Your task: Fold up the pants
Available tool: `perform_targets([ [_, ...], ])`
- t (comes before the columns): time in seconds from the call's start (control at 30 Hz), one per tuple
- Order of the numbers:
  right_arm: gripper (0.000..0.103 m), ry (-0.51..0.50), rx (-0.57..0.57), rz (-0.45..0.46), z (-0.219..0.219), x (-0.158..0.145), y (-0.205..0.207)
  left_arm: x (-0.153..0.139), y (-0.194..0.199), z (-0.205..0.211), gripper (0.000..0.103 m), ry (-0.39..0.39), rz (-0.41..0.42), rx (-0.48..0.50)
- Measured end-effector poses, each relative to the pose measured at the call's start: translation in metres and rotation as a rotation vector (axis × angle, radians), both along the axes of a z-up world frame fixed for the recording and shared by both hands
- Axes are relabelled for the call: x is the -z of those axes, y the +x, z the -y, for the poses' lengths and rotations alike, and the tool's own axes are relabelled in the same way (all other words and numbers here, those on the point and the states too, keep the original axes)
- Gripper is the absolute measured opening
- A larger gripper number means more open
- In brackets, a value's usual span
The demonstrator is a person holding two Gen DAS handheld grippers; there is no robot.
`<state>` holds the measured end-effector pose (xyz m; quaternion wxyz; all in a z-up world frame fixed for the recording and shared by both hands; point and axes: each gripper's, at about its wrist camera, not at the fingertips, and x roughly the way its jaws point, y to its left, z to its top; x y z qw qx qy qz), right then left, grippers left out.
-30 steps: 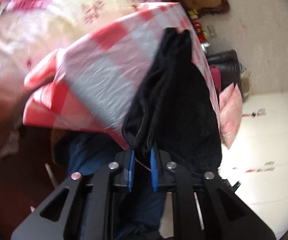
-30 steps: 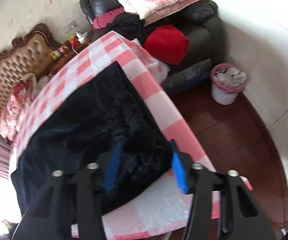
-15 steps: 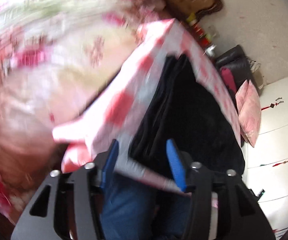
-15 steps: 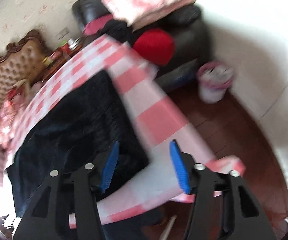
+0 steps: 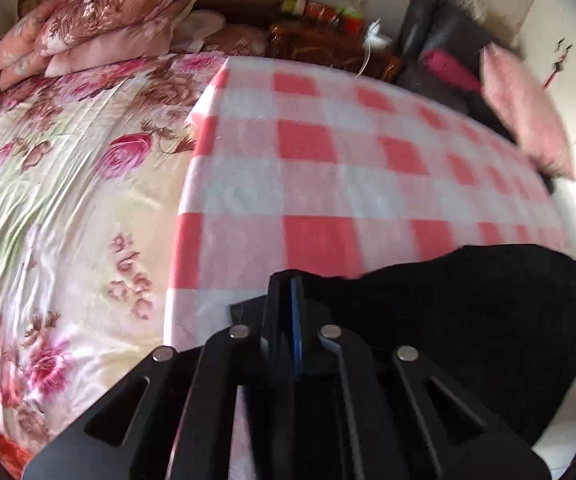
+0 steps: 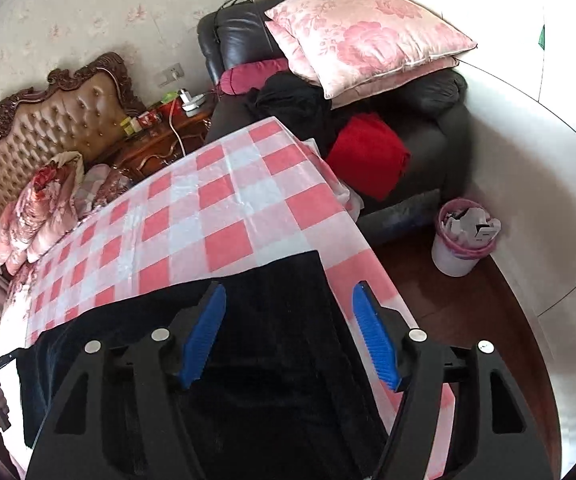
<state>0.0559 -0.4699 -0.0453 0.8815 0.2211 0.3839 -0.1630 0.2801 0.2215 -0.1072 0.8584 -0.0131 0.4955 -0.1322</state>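
The black pants [image 6: 272, 320] lie along the near edge of the red-and-white checked cloth [image 6: 224, 208]. My right gripper [image 6: 289, 308] is open, its blue pads astride the pants' right end, just above them. In the left wrist view my left gripper [image 5: 288, 288] has its jaws pressed together; black fabric of the pants [image 5: 467, 304] spreads from its tip to the right. Whether fabric sits between the pads is hidden.
A floral bedspread [image 5: 60, 200] and stacked pillows [image 5: 100, 28] lie left of the checked cloth [image 5: 347, 184]. A dark sofa [image 6: 427, 128] with pink pillows [image 6: 363, 36] and red cloth stands behind. A bin [image 6: 461, 240] stands on the wooden floor at right.
The left gripper opened, swung round to the pants' left end and shut again. The right gripper stayed open and now sits over the pants' right end.
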Motion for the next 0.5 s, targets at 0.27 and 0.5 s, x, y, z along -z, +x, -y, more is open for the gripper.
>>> perform_targets([
  [0.27,0.065,-0.065,-0.096,-0.065,-0.012,0.018,0.039,0.003,0.006,-0.020,0.014,0.003,0.024,-0.157],
  [0.5,0.064,-0.254,-0.254,-0.225,-0.047,0.053,0.081,-0.032,-0.045,0.000,0.065,-0.065,0.237,-0.229],
])
